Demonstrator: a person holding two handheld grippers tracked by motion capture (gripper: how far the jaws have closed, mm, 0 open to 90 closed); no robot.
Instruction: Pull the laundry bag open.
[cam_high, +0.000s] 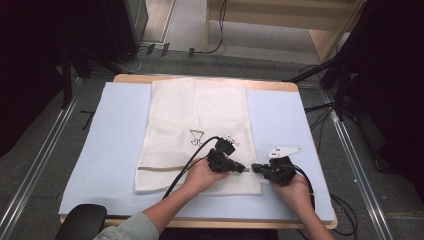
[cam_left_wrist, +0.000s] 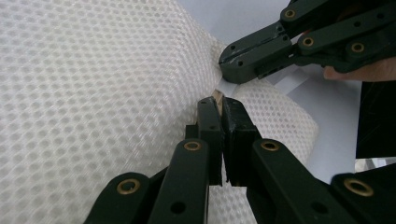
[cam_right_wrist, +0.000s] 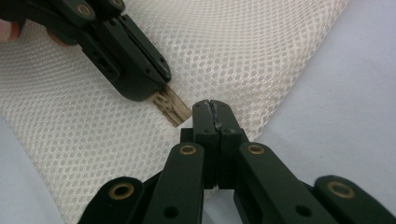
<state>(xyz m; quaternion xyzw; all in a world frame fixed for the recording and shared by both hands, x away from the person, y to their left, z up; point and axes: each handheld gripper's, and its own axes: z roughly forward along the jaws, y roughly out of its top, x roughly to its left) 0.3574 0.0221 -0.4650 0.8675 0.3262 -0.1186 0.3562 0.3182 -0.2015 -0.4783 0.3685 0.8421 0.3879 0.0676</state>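
Zip slider (cam_right_wrist: 172, 108) half hidden between left gripper (cam_right_wrist: 161, 88) fingers

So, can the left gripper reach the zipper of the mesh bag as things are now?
Probably yes: the left gripper seems already shut on the beige zipper of the mesh bag, with nothing between. The right gripper pinches the bag's edge beside it.

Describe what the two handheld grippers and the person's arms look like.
Both the left gripper and the right gripper are black, with linked two-bar jaws pinned by brass-coloured rivets. A black cable trails from the left one; the right one carries a pale grey three-cornered plate and its own black cable. The left arm wears a grey-green sleeve.
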